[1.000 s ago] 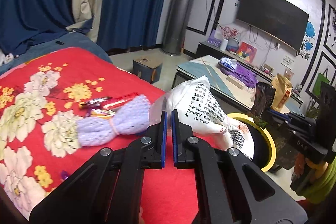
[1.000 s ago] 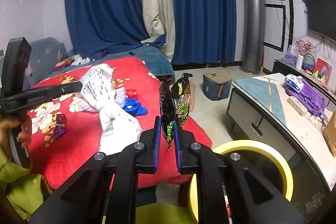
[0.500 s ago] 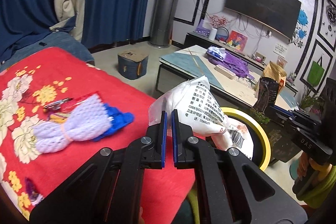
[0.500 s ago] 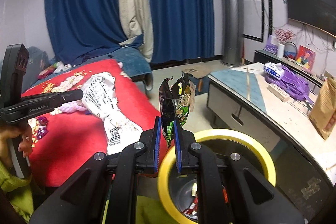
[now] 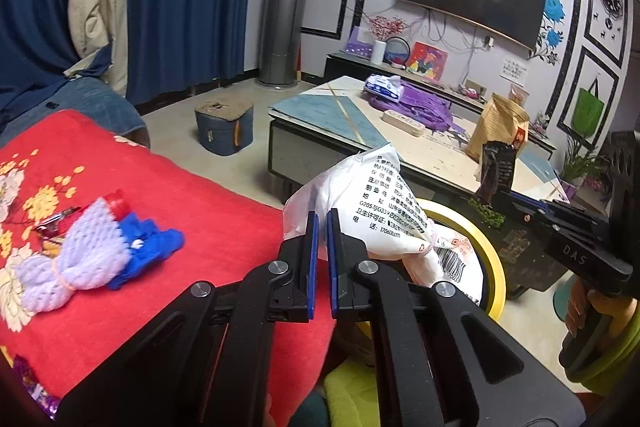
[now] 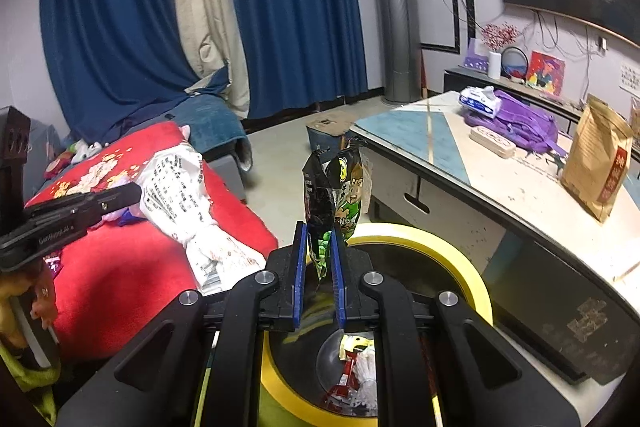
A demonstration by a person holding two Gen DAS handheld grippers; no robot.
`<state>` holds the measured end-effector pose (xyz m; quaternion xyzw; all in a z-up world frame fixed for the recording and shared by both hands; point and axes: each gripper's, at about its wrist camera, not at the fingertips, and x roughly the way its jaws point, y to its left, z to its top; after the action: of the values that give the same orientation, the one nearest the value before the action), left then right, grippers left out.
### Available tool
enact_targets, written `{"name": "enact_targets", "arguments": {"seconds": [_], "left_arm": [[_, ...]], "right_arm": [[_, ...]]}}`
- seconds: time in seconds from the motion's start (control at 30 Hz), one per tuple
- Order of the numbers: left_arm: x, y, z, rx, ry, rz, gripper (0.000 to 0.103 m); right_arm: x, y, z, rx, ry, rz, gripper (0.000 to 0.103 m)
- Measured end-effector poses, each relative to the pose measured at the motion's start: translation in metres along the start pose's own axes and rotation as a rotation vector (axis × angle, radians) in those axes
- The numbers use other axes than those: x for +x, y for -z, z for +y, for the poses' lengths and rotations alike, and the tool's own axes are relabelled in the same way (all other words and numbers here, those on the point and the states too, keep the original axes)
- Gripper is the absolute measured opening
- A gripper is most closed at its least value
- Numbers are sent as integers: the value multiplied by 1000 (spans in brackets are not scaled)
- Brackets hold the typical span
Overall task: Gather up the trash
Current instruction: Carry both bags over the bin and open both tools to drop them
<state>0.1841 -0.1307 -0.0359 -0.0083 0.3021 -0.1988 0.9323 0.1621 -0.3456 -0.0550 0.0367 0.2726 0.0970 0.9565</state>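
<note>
My left gripper point(image 5: 321, 223) is shut on a white plastic bag point(image 5: 372, 203) with black print and holds it at the near rim of the yellow-rimmed bin point(image 5: 494, 267). The bag also shows in the right wrist view point(image 6: 180, 195), hanging over the red bed edge. My right gripper point(image 6: 320, 239) is shut on a black and green snack wrapper point(image 6: 340, 195) and holds it upright above the bin point(image 6: 460, 259). The bin holds red and white trash point(image 6: 356, 367). The wrapper also shows in the left wrist view point(image 5: 494, 175).
A red flowered bedspread point(image 5: 160, 187) carries a lilac mesh pouch point(image 5: 72, 259), a blue cloth point(image 5: 148, 247) and small wrappers point(image 5: 56, 227). A low table point(image 6: 520, 187) with a brown paper bag point(image 6: 596, 171) and purple backpack point(image 6: 516, 127) stands beside the bin. A blue stool point(image 5: 224, 127) is on the floor.
Both grippers have swung right, away from the bed and toward the bin. The right gripper with the wrapper is now over the bin opening; the white bag has come to the bin rim.
</note>
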Motion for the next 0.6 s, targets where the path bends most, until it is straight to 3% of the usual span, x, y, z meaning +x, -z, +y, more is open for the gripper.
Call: {"name": "enact_targets", "arguments": {"seconds": [0.6], "left_arm": [[39, 17, -33, 78, 46, 78, 1]], "right_arm": [[11, -1, -15, 30, 24, 30, 12]]}}
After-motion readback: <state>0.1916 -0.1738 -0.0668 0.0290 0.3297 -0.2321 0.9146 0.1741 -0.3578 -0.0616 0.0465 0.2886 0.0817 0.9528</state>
